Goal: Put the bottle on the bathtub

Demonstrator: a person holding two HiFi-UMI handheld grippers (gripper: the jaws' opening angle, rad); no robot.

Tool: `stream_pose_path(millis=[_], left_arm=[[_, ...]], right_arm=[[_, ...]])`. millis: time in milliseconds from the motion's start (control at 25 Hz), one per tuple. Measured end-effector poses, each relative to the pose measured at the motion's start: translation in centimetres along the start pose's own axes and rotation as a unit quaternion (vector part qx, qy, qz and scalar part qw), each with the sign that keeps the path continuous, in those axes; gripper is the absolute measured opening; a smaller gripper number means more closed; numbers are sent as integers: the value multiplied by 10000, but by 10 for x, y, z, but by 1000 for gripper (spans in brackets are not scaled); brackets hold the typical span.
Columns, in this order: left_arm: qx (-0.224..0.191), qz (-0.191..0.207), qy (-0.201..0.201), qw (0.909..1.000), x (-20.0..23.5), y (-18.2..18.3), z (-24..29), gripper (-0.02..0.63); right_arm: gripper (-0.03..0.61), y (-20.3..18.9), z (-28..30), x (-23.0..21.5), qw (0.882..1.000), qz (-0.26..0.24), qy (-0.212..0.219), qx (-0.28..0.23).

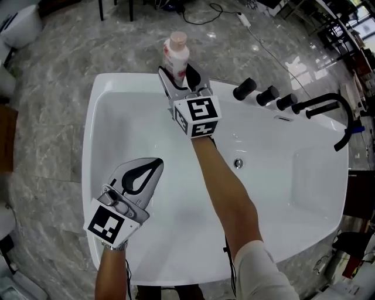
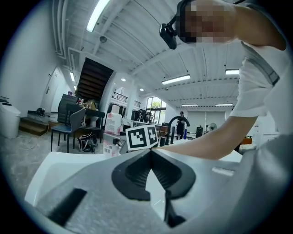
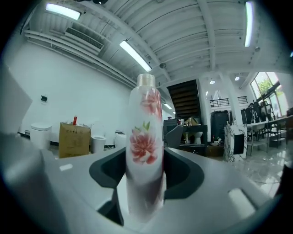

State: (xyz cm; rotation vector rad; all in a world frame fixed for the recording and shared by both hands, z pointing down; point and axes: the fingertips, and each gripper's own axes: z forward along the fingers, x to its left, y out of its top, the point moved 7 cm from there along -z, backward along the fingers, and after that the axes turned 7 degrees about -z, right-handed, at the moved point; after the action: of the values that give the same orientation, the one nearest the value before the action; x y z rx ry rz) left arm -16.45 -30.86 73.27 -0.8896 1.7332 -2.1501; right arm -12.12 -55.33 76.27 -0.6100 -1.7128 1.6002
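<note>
A white bottle [image 1: 176,54] with a pink flower print and a beige cap stands upright at the far rim of the white bathtub [image 1: 96,99]. My right gripper [image 1: 179,73] is shut on the bottle, one jaw on each side of its lower body. In the right gripper view the bottle [image 3: 145,141] fills the gap between the pads of the right gripper [image 3: 145,165]; I cannot tell whether its base rests on the rim. My left gripper [image 1: 157,163] hangs over the tub's near left part, shut with nothing in it. Its tips meet in the left gripper view [image 2: 150,151].
Black tap knobs [image 1: 258,94] and a black curved spout [image 1: 331,114] sit on the tub's right rim. A drain [image 1: 238,163] shows on the tub's inner wall. Grey marble floor [image 1: 53,135] surrounds the tub, with a cable [image 1: 217,12] beyond it.
</note>
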Motion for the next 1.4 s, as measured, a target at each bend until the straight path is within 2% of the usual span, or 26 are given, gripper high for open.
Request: stream_pose_path(millis=[120,280,440,480,560,600,640,800,1040,1240,1400], left_arm=[[88,27,17,10000,-1,-4,-6,2],[49,-6,103,9999,-1,-1,-17,2],[41,31,65,10000,-9,0,-20,2],[56,24,64,10000,-12,1,-22,2],[69,13,103,9999,-14,4,-28,2],[56,15,137,9999,-15,6,-31,2],[36,17,172,9998,-15,9,-34,2],[-77,-26,216,9997,-20,15,-41,2],[-191,-107,134,9997,-44,38,-53,2],[-270,-23,90,9996,-60,73,-60,2],[-328,101,-26,9994,-81,101,-61,2]], right_arm=[[247,-18,-9,-5,9998,80,-191,-19],[247,-22,-15,-15,9991,132,-389,-33],[243,-26,-12,-16,9984,553,-142,-53],[268,-27,-14,-15,9975,695,-92,-25],[383,-21,-23,-14,9965,818,-148,-73],[418,-17,-28,-14,9965,802,-203,-101],[437,-14,-34,-14,9966,783,-233,-105],[433,-5,-70,-5,9962,854,-110,-103],[433,38,-128,33,9972,625,398,-8],[538,70,-176,60,9930,406,1006,476],[543,124,-226,70,9933,406,1033,307]])
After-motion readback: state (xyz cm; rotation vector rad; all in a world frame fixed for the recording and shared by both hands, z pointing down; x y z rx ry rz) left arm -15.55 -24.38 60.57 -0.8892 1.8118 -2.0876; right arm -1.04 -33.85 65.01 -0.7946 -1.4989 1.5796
